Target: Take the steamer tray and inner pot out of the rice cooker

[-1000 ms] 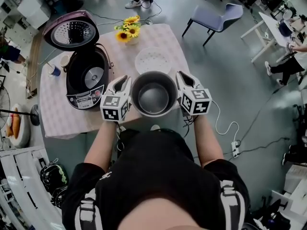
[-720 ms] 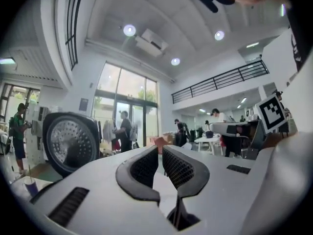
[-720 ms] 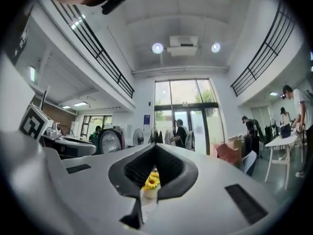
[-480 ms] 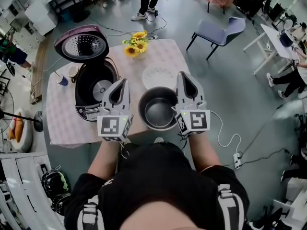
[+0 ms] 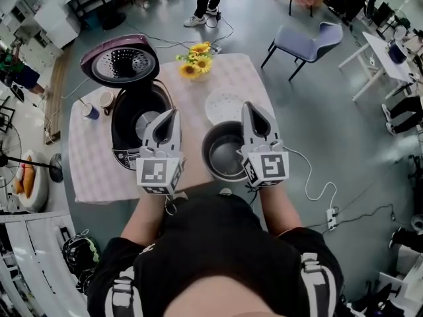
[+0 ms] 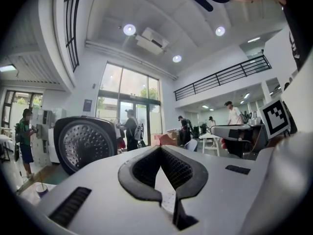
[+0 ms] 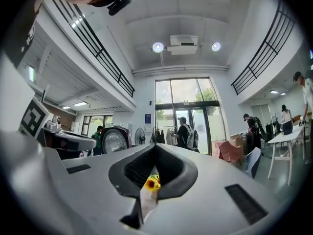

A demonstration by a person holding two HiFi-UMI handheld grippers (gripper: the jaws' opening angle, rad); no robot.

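The grey inner pot point(image 5: 225, 152) stands empty on the table near its front edge. Behind it lies the white steamer tray point(image 5: 223, 105). At the left the rice cooker point(image 5: 137, 119) stands empty, its lid point(image 5: 119, 61) raised. My left gripper point(image 5: 172, 113) hovers shut over the cooker's front right, with nothing in it. On the pot's right side hovers my right gripper point(image 5: 248, 105), shut and empty too. The left gripper view shows its jaws point(image 6: 160, 150) closed, with the lid point(image 6: 85, 141) beyond. The right gripper point(image 7: 155, 147) is also closed in its own view.
A checked cloth covers the table point(image 5: 92, 167). Sunflowers point(image 5: 197, 59) stand at its far edge, and two cups point(image 5: 99, 104) sit left of the cooker. A blue chair point(image 5: 305, 41) and a person's legs point(image 5: 210, 5) are beyond. A cable point(image 5: 317, 183) trails on the floor at right.
Both grippers have let go of the inner pot's rim and risen above the table, jaws closed. The pot stays on the table near the front edge.
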